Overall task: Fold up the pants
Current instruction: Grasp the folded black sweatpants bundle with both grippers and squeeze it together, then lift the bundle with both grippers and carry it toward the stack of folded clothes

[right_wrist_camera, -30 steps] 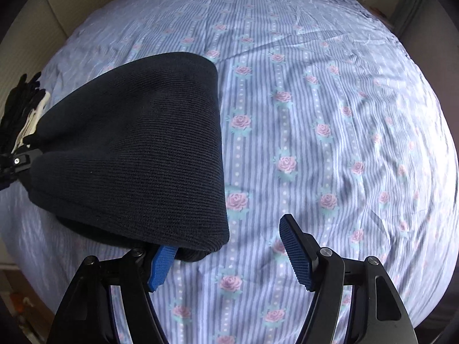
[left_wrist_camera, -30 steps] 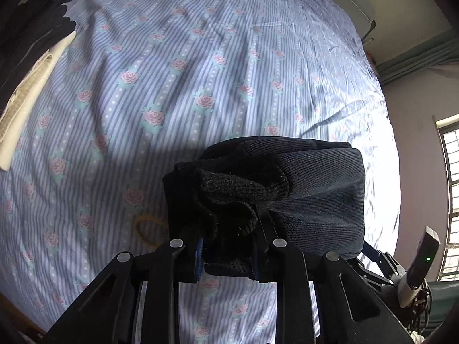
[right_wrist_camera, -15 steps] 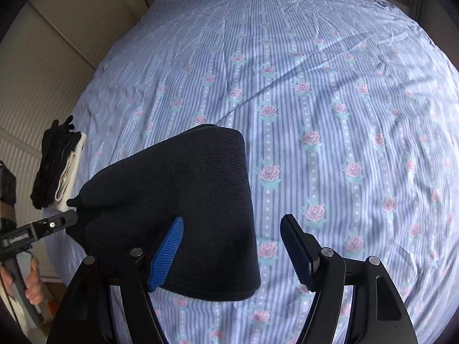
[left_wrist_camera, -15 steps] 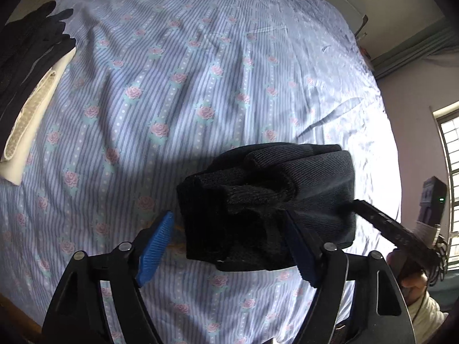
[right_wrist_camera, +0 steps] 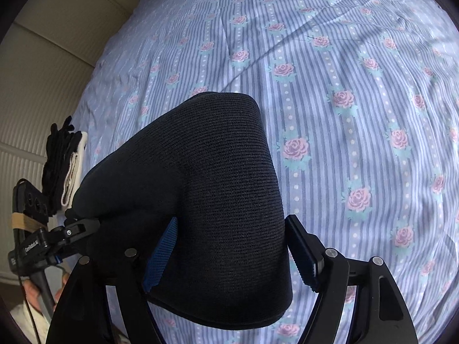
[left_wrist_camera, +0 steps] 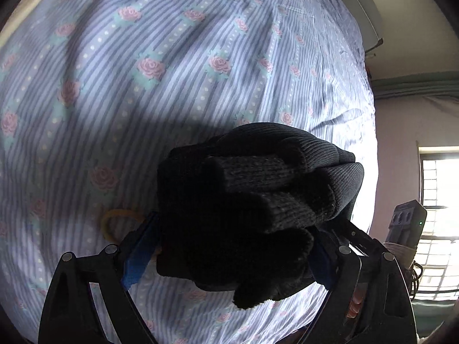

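The black knit pants (left_wrist_camera: 258,200) lie folded into a thick bundle on the blue striped rose bedsheet (left_wrist_camera: 172,66). My left gripper (left_wrist_camera: 235,229) straddles the layered open end of the bundle. Its jaws are opening, with a blue pad (left_wrist_camera: 137,255) beside the left edge and the other pad mostly hidden behind the cloth. In the right wrist view the smooth folded end of the pants (right_wrist_camera: 218,189) fills the gap of my right gripper (right_wrist_camera: 232,229). Its jaws are opening too, with pads (right_wrist_camera: 302,255) at the fabric's sides. The left gripper's finger (right_wrist_camera: 71,230) shows at the bundle's far left.
A yellow elastic ring (left_wrist_camera: 114,223) lies on the sheet just left of the bundle. A stack of black and cream garments (right_wrist_camera: 64,163) sits at the bed's left edge near a panelled wall (right_wrist_camera: 37,71). A window (left_wrist_camera: 439,223) is off the right side.
The left gripper let go of the pants, opened wide and sank to straddle the bundle. The right gripper came down over the folded end, which now lies between its fingers.
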### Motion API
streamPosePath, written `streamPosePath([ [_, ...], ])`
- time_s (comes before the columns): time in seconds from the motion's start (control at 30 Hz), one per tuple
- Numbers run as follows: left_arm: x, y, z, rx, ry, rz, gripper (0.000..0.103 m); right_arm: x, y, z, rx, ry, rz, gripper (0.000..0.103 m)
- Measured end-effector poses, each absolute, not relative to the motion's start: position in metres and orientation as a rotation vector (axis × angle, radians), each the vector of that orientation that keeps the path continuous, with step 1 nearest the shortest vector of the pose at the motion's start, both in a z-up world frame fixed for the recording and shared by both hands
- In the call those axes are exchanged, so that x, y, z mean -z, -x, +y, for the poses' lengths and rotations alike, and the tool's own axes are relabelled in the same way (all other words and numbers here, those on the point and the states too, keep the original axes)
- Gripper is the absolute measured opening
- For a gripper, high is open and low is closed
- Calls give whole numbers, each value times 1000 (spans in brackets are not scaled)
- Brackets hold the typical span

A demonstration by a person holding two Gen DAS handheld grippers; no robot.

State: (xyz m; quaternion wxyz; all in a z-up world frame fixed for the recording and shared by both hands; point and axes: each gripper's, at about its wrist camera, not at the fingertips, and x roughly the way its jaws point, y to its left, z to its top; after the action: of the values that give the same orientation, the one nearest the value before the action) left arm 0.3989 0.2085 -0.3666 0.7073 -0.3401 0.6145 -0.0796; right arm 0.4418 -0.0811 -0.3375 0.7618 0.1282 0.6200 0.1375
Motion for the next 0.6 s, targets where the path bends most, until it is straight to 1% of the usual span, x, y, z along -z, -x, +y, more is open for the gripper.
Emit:
streamPosePath([
  [0.17,382,-398,213,188,813,1363,91,356,-446,-76,-292,-314,1377,79],
  [0.33,383,-402,211,185,779,1383,86,358,-445,-70,-262,-290,1370,80],
  [0.43,381,-404,209,184,770,1383,81,357,-445,-67,-253,-282,1366,80],
  [0.47,379,-404,208,183,769,1379,77,357,-445,-65,-249,-276,1366,79],
  [0.5,377,-404,206,182,766,1373,73,356,-446,-59,-248,-269,1365,78],
  [0.53,375,-404,205,174,754,1372,72,355,-446,-57,-247,-264,1365,76],
  [0.6,368,-409,199,170,724,1368,67,352,-449,-46,-243,-254,1375,71],
])
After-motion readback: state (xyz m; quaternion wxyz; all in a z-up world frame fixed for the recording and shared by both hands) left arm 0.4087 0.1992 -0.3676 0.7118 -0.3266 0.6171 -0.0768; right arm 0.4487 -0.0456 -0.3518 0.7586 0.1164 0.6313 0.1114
